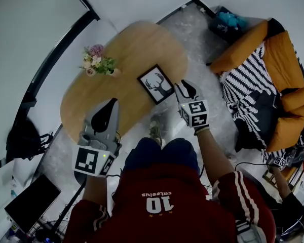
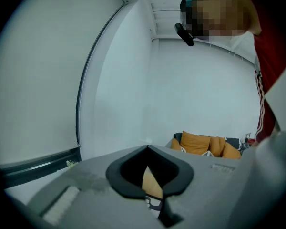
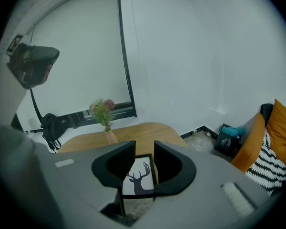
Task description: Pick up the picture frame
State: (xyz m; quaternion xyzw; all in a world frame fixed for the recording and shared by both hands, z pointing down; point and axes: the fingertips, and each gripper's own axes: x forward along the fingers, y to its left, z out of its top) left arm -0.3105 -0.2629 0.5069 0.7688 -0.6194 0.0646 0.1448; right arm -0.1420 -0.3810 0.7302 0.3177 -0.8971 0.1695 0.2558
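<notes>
The picture frame (image 1: 156, 83), black-edged with a deer silhouette on white, lies flat near the front edge of the oval wooden table (image 1: 126, 49). My right gripper (image 1: 186, 89) hovers just right of the frame, past the table edge, open and holding nothing. In the right gripper view the frame (image 3: 139, 175) shows through the gap between the jaws of the right gripper (image 3: 144, 149), still some way ahead. My left gripper (image 1: 109, 107) is held over the table's front left part, shut and empty. The left gripper (image 2: 147, 148) points up toward the wall, tips meeting.
A small vase of flowers (image 1: 97, 62) stands on the table behind and left of the frame. An orange sofa (image 1: 273, 59) with a striped throw lies to the right. A black backpack (image 1: 23, 135) and a dark monitor (image 1: 30, 201) are on the left.
</notes>
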